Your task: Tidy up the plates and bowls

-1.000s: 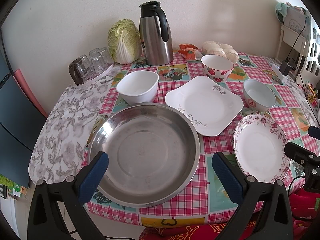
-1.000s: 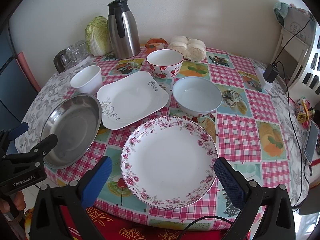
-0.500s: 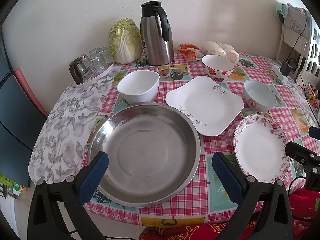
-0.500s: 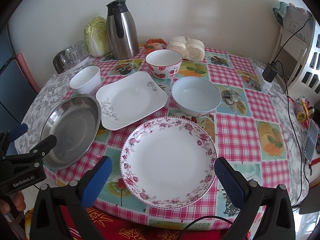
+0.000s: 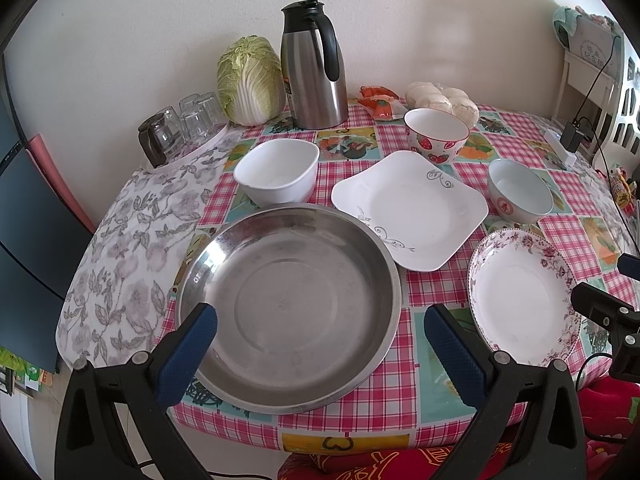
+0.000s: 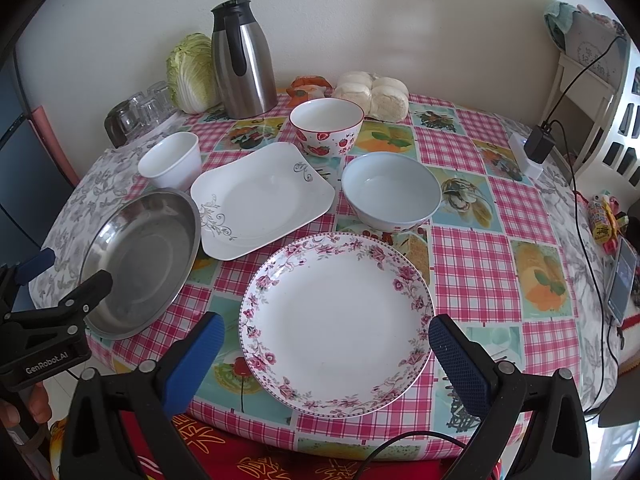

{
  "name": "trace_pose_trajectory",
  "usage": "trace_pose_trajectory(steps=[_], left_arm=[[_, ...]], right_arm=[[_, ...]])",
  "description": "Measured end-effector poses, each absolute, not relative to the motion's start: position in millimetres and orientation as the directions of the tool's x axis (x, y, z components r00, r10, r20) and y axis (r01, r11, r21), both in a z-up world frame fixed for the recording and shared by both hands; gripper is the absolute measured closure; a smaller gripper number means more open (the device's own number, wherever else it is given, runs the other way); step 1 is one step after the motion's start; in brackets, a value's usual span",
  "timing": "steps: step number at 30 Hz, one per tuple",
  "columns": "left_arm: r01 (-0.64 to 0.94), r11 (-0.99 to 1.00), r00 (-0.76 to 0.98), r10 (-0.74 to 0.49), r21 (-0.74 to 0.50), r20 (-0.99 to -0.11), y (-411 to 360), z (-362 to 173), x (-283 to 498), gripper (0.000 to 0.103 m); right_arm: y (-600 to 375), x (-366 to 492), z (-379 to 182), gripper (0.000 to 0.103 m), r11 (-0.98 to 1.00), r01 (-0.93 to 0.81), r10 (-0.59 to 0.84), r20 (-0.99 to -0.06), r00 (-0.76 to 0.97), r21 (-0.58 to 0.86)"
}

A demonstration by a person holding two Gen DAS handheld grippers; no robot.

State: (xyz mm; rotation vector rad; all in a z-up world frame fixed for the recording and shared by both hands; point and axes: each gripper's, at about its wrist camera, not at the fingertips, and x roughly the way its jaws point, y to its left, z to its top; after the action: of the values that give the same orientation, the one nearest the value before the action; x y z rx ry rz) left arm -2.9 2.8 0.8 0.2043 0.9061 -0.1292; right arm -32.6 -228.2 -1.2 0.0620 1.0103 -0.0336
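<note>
Nothing has shifted since a second ago: the left claw [image 5: 320, 336] still hangs spread wide, empty, over the shiny steel pan [image 5: 288, 304]. The right claw [image 6: 326, 340], equally wide and empty, frames the round floral-rimmed plate [image 6: 338, 326] on the checked surface [image 6: 472, 252].

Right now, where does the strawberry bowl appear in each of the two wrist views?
Left wrist view: the strawberry bowl is upper right of centre, behind the square white plate.
Right wrist view: the bowl is upper centre, behind that plate.
Shared landmark: the steel thermos jug.
</note>
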Motion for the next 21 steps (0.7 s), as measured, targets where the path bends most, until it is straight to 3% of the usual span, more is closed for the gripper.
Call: trace_pose_trajectory(steps=[21], left_arm=[[0.195, 0.977, 0.598, -0.046, 0.09, -0.8, 6.2, -2.5, -2.8, 0.0]], right_arm=[[-229.4, -32.5, -1.5, 0.0, 0.998, 0.057, 0.001, -0.847, 0.532, 0.037]])
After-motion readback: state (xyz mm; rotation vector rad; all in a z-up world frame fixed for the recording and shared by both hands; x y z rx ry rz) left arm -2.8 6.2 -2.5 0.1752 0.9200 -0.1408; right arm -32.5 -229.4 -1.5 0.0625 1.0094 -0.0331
